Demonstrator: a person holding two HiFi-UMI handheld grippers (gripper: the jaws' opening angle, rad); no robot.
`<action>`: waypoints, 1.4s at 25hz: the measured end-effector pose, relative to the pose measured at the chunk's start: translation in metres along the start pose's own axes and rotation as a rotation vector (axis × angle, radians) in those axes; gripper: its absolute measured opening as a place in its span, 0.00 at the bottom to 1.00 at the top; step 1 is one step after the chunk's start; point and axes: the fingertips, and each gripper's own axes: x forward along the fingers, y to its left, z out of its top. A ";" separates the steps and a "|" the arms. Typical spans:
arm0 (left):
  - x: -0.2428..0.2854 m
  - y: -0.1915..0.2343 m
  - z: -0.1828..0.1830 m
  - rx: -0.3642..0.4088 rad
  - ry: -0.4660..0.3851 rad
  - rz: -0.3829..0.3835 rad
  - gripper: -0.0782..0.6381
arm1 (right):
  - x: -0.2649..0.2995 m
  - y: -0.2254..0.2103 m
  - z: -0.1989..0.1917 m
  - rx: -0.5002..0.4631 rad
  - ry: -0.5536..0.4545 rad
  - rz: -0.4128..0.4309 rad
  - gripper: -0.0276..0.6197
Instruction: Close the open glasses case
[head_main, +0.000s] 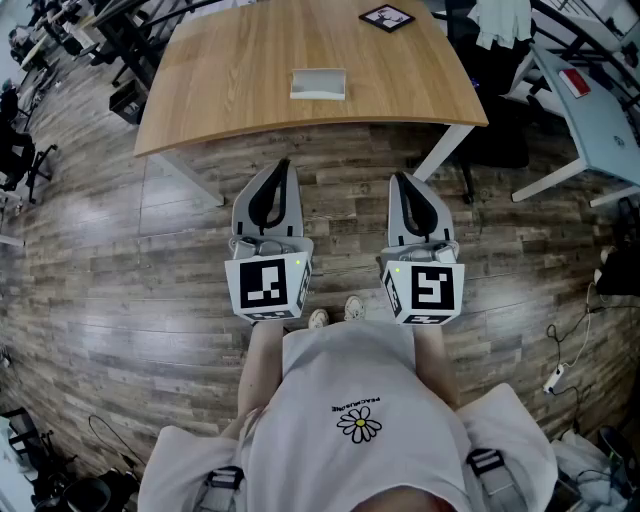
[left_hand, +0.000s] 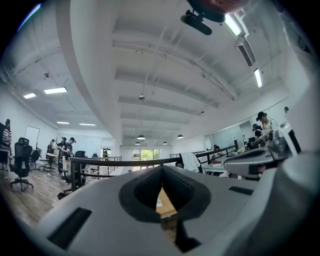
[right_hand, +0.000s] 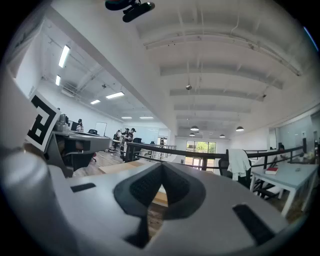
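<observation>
The open glasses case (head_main: 318, 84), pale grey-white, lies on the wooden table (head_main: 230, 80) near the middle of its front half. Both grippers hang level over the floor, short of the table's front edge and apart from the case. My left gripper (head_main: 284, 164) is shut with nothing in it, its tips pointing at the table edge. My right gripper (head_main: 397, 178) is also shut and empty. In the left gripper view the jaws of the left gripper (left_hand: 161, 168) meet, with a sliver of table (left_hand: 166, 205) below them. The right gripper view shows the right gripper (right_hand: 162, 165) closed the same way.
A black square item (head_main: 386, 17) lies at the table's far right. White table legs (head_main: 440, 152) stand under the right corner. A light desk (head_main: 600, 120) is at the right, chairs and equipment at the far left. The person stands on wood-plank floor (head_main: 120, 270).
</observation>
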 end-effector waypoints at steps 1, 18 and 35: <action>0.001 -0.001 0.000 0.001 0.000 -0.002 0.13 | 0.000 -0.001 -0.001 0.007 0.001 0.001 0.05; 0.021 -0.031 -0.004 0.016 0.030 0.041 0.13 | 0.000 -0.037 -0.012 0.113 -0.016 0.093 0.05; 0.024 -0.032 0.000 0.037 0.012 0.168 0.13 | 0.004 -0.039 -0.033 0.121 0.006 0.254 0.05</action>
